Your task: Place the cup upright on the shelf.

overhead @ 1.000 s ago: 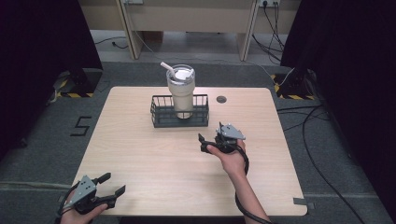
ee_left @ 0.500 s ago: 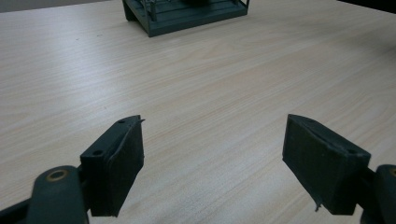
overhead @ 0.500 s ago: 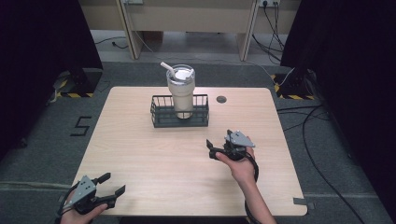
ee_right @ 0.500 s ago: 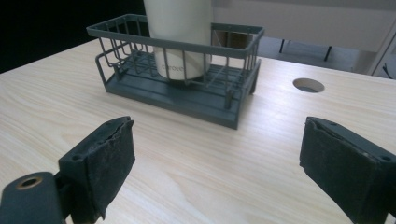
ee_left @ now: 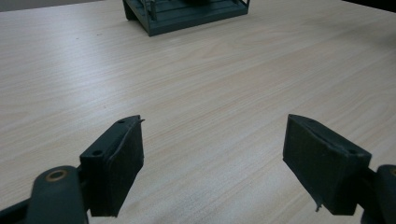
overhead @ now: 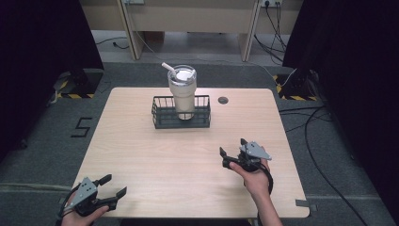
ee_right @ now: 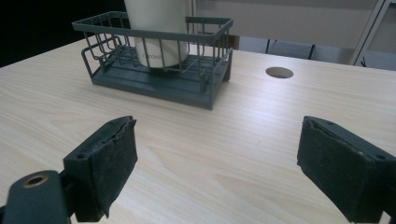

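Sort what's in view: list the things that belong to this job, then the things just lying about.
In the job:
tumbler
wire basket holding it
right gripper, open, empty
left gripper, open, empty

Lying about:
cable hole in the table
floor cables

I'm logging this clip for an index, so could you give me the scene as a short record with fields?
surface: wooden table
basket: dark wire basket, far centre
cup: tumbler with straw, upright inside basket
left gripper: near left edge, jaws open, empty
right gripper: near right, pulled back from basket, jaws apart though just closing, nothing between
table hole: right of basket
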Available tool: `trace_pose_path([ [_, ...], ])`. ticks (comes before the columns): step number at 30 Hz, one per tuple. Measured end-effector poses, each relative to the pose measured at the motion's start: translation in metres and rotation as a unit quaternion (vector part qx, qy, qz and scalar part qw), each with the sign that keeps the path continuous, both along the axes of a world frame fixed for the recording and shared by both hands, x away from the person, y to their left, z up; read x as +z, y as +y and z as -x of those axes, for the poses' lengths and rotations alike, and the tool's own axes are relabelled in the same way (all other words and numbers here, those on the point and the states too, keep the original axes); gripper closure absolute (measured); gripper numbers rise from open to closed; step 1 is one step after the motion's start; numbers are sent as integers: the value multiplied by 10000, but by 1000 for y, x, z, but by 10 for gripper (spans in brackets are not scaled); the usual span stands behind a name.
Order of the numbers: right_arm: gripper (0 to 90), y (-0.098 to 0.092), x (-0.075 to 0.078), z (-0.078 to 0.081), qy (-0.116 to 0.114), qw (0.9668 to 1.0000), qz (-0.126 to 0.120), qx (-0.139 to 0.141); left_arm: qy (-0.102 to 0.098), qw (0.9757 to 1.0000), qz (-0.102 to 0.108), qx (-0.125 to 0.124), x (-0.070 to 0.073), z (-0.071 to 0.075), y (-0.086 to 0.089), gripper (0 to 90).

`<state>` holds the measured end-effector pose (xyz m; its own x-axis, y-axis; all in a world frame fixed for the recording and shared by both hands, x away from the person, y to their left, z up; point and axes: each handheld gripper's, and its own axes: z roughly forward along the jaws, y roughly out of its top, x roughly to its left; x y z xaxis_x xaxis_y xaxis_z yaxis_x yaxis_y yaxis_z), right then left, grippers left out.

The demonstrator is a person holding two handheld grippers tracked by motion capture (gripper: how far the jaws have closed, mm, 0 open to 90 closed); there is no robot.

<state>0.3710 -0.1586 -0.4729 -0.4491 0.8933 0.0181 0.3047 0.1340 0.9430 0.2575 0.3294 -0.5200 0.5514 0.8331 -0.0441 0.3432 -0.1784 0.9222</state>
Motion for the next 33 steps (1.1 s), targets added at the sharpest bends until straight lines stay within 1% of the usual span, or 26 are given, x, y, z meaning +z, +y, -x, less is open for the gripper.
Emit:
trace_pose_path([
  [3,125,-6,-3,5,-4,10000,-2,-22,3,10000,-3,3,0,0,0,198],
  [12,138,-30,-13,20,35,9997,6,-240,7,10000,-7,9,0,0,-1,198],
  [20,144,-46,-23,31,42,9993,14,-373,8,10000,-25,16,0,0,-1,197],
  [23,144,-50,-27,34,54,9990,-18,-432,4,10000,-25,12,0,0,-1,197],
  [24,145,-51,-28,34,18,9990,16,-445,-4,10000,-3,7,0,0,-1,198],
  [27,146,-53,-30,36,42,9987,-72,-497,-18,10000,-8,-15,0,0,-2,198],
  [31,149,-54,-31,37,-2,9987,-82,-509,-38,10000,1,-46,1,0,-2,198],
  [33,149,-53,-32,38,12,9987,-67,-502,-37,10000,4,-57,1,0,-2,198],
])
